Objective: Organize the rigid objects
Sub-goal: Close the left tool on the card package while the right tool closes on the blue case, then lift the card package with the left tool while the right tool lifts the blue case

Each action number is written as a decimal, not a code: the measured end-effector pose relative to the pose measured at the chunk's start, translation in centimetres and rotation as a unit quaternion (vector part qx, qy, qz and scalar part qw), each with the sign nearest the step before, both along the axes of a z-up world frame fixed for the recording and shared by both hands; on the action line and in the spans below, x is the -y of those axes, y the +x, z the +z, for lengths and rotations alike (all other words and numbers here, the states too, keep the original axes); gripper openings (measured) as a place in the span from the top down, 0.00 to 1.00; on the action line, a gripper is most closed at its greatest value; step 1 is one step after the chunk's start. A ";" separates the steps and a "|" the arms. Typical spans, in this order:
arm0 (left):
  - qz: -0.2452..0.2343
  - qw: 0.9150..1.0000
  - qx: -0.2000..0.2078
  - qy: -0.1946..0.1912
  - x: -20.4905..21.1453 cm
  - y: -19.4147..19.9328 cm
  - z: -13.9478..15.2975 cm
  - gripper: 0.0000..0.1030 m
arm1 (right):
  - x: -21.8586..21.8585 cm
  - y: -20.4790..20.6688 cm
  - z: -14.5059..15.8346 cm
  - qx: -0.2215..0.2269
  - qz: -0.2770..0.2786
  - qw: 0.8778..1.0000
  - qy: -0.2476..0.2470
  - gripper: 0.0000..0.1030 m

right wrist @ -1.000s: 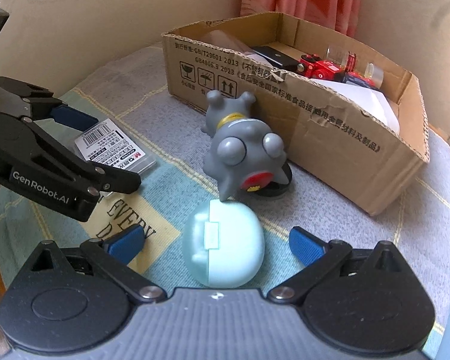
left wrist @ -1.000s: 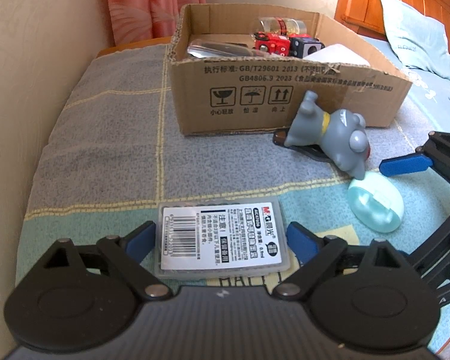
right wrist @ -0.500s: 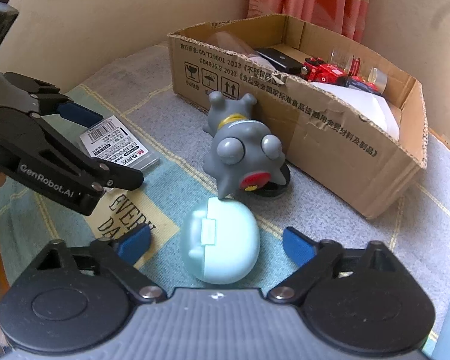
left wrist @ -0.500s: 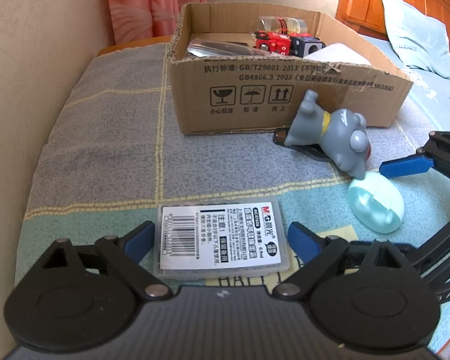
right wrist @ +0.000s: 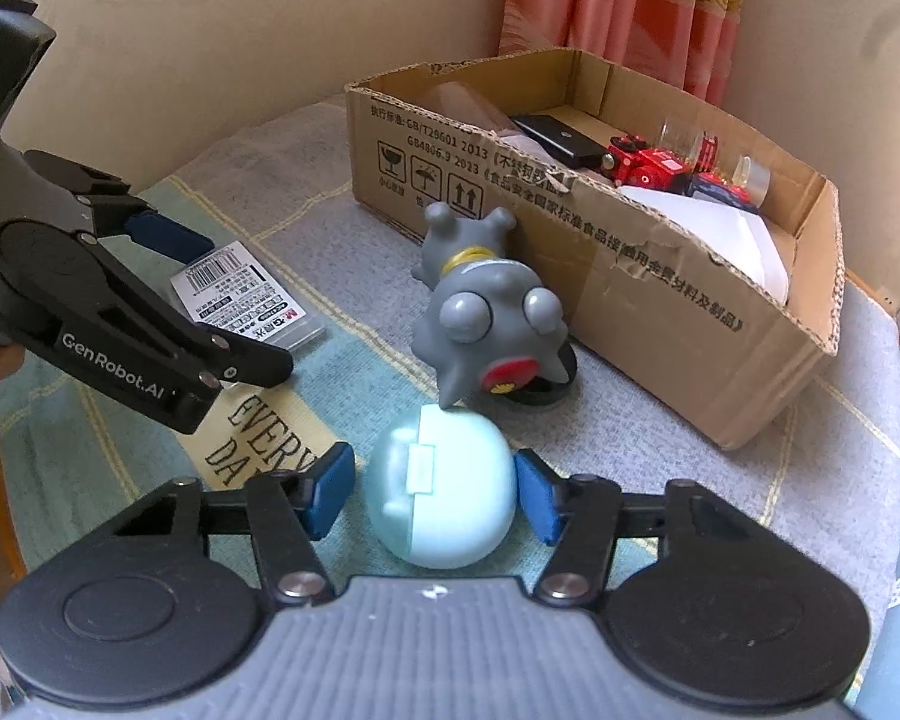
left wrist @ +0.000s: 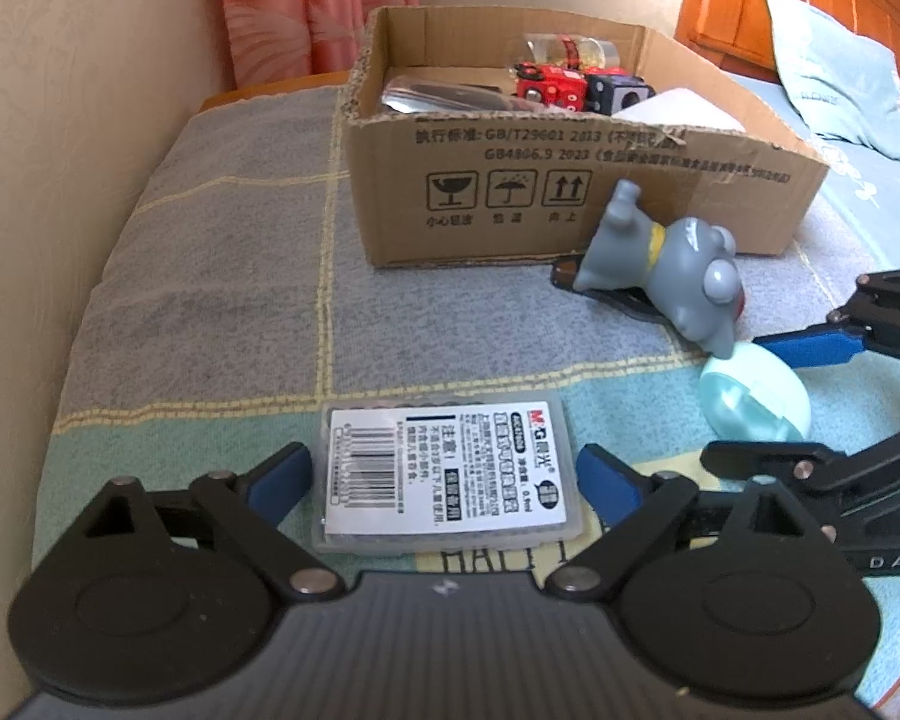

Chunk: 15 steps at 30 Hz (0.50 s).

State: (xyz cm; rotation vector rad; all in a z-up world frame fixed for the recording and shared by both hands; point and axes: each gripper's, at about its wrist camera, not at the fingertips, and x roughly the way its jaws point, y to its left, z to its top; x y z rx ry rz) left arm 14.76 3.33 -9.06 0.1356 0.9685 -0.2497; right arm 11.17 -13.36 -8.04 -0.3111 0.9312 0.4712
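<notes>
Left wrist view: the left gripper (left wrist: 444,474) fills the bottom of the frame with its jaws spread wide, the blue pads (left wrist: 282,471) standing clear on either side of a flat clear plastic case (left wrist: 447,474) with a white barcode label. The case lies flat on the checked blanket (left wrist: 222,276) between the pads, untouched by either. In the upper middle stands an open cardboard box (left wrist: 510,204) holding a red toy car (left wrist: 549,84), a glass (left wrist: 570,51) and a white sheet. Against the box's front wall, right of centre, a grey cartoon figurine (left wrist: 666,264) lies tipped over on a black base. At the right edge the right gripper (left wrist: 756,396) reaches in around a pale blue egg-shaped case (left wrist: 753,399). A pink curtain (left wrist: 318,0) hangs at the top, and a pillow (left wrist: 834,72) lies at the upper right.

Right wrist view: the right gripper (right wrist: 429,495) sits at the bottom centre, its jaws closing on the pale blue egg-shaped case (right wrist: 444,489), which lies on the blanket between them. The right-hand pad looks to be touching its side; a thin gap remains at the left-hand pad, so it is not yet gripped. The figurine (right wrist: 489,318) rests just above, its head touching the egg case's top. The cardboard box (right wrist: 630,240) runs across the upper right. The left gripper (right wrist: 210,300) enters from the left, straddling the labelled plastic case (right wrist: 246,300).
</notes>
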 end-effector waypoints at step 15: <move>0.029 1.000 -0.002 -0.004 0.3 0.3 0.2 0.13 | -0.3 -0.3 0.0 0.008 -0.012 1.000 -0.009 0.44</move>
